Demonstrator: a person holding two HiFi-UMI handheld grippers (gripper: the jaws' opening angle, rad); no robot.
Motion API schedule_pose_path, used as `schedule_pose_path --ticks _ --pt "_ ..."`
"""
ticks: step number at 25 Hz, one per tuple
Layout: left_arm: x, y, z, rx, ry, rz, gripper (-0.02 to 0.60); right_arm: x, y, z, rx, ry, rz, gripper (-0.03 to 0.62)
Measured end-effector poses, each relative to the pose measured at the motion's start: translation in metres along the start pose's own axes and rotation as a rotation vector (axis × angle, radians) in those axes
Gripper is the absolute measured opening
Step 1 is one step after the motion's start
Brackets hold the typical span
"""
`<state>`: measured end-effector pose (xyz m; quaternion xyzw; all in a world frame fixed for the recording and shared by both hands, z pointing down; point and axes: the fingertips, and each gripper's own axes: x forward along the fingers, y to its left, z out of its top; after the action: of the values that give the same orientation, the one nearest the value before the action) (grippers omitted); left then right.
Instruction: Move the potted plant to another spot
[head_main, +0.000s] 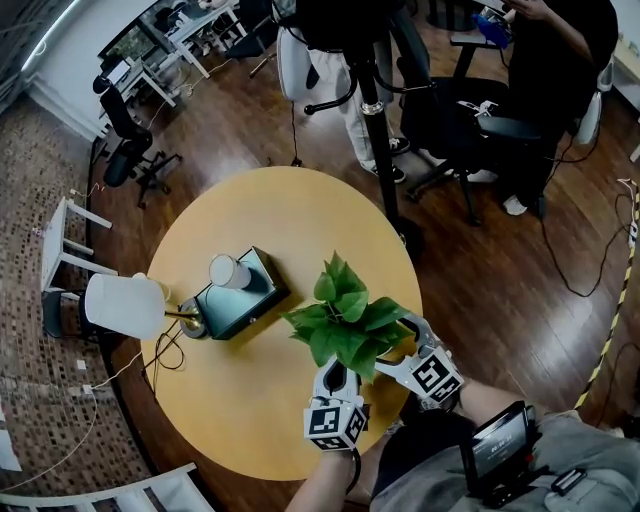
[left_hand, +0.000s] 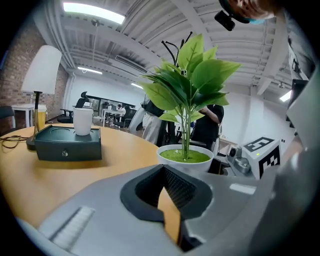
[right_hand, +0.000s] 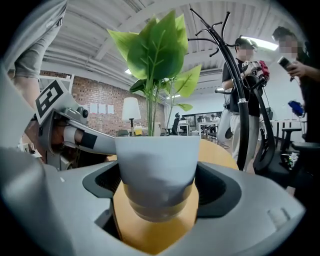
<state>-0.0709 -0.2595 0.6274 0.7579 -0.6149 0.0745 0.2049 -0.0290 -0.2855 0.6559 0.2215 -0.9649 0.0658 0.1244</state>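
White and smooth, the pot of the potted plant sits squarely between the jaws of the right tongs. They appear clenched on its two sides just below the rim. The plant is near the 5 o'clock edge of the round yellow table. Whether its base rests on the wood or hangs just clear of it cannot be told. The left tongs hover at the plant's 7 o'clock, just beside the pot, with their jaws brought together on nothing.

The step in hand looks like the carry. The pot narrows downward, so a firm grip under the rim has the wider top to catch on. A level, unhurried lift should keep the tall leafy stem from swaying or tipping the pot. The box with a cup on it and the lamp lie toward 9 o'clock. The bare wood toward 12 o'clock therefore seems the easier landing spot. The left tongs could steady the pot's free side.
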Motion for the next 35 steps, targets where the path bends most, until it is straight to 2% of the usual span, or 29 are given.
schedule_pose_path --ticks 10,26,35 --pt "0.005 -0.006 -0.017 -0.019 0.052 -0.005 0.0 -0.003 -0.003 -0.024 0.012 0.044 -0.004 0.469" --pt "0.0 -0.013 -0.031 -0.015 0.061 -0.004 0.0 0.0 -0.005 -0.053 -0.037 0.086 -0.031 0.479" --pt "-0.014 -0.012 -0.032 -0.018 0.061 0.015 0.0 -0.007 0.007 -0.043 -0.085 0.083 -0.001 0.512"
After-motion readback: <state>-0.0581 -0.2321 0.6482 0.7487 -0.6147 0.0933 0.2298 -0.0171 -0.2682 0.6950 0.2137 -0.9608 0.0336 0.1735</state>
